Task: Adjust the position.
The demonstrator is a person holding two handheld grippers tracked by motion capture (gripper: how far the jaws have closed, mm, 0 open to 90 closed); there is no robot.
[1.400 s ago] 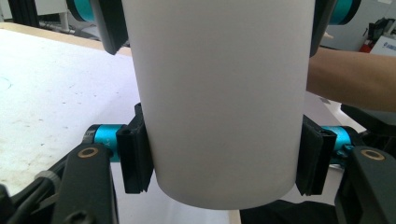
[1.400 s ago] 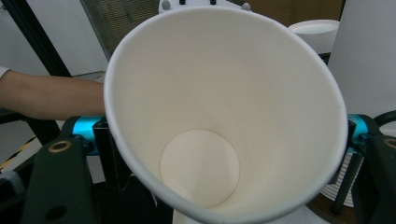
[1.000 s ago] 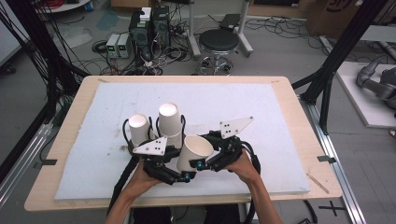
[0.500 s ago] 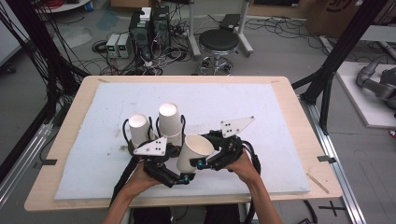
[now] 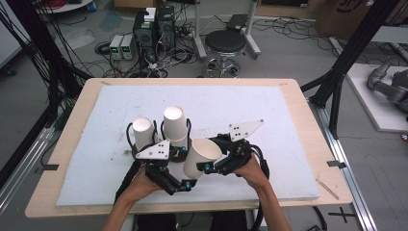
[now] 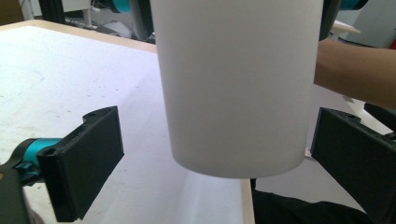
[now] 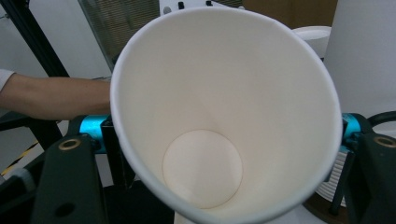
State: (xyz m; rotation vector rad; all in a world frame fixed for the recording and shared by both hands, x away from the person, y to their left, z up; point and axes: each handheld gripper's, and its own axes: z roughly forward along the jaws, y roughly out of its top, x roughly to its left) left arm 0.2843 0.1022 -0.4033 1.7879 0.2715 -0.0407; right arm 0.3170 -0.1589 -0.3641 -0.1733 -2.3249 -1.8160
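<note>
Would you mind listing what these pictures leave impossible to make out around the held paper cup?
- Right gripper pads: the paper cup covers them in the right gripper view.
- Cup's rim: cut off by the top edge in the left gripper view.
- Bases of the two upturned cups: hidden behind the grey plate and left gripper in the high view.

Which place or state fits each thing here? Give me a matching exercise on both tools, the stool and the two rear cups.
Things:
1. left tool
2. right tool
3. stool
4. rear cups

Places or states:
A. on the floor beyond the table
B. shut on the tilted cup
C. open, pads clear of the tilted cup
D. upside down on the table

Pairs: 1-C, 2-B, 3-A, 4-D.

The left tool's jaws have just been opening, with the tilted cup's base between them.
</note>
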